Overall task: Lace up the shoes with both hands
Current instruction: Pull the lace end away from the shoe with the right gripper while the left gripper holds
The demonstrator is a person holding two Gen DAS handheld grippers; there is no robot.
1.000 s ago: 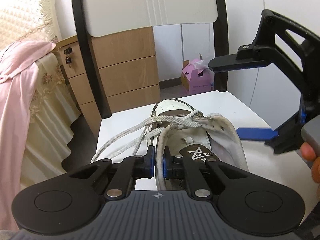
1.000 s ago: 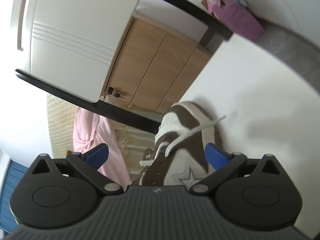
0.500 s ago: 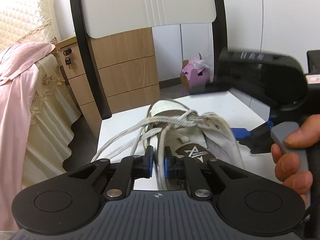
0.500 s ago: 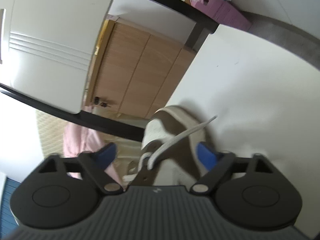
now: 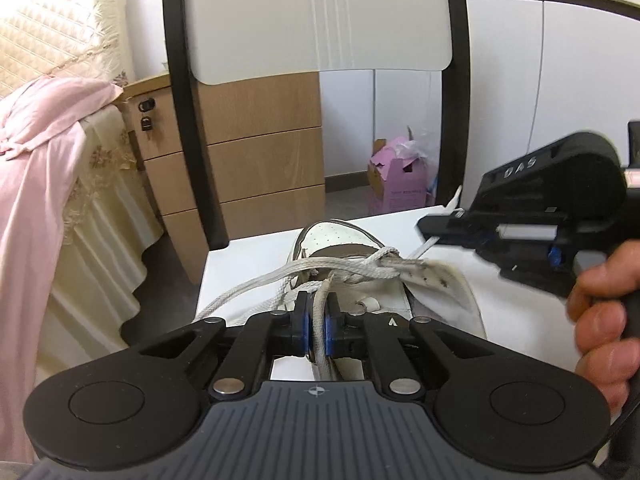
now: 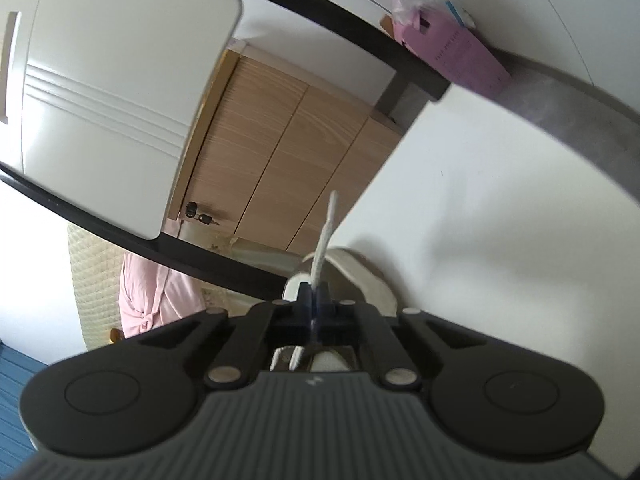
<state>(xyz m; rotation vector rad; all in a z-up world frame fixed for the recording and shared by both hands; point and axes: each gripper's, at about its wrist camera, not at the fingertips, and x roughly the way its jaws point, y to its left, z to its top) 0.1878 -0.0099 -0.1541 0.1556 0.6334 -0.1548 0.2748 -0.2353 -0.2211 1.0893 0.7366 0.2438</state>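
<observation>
We see the shoe (image 5: 384, 280), white with brown panels, lying at lower centre of the left wrist view on the white seat (image 5: 256, 252) of a chair, its toe pointing away toward the top of the frame; in the right wrist view only a pale part of it (image 6: 360, 268) shows just above the black fingers. Its off-white lace (image 5: 320, 320) crosses in a tangle over the tongue, with loose loops trailing off to the left of the seat. One strand runs straight down between the blue pads of the left gripper (image 5: 316, 326), whose jaws are pressed onto it. At right of that view the right gripper (image 5: 436, 230) comes in from the frame's edge, held by a hand (image 5: 600, 320); its jaws have just been closing and now pinch the other lace end (image 6: 326, 236), which sticks up past the fingertips in its own view and pokes out beyond them in the left view. Behind the shoe stands the chair's white backrest (image 5: 320, 16) in a black frame. Farther off we find a wooden drawer unit (image 5: 264, 168) at centre, a pink cloth (image 5: 44, 168) draped at the left edge, and a pink box (image 5: 400, 188) on the floor at centre right
</observation>
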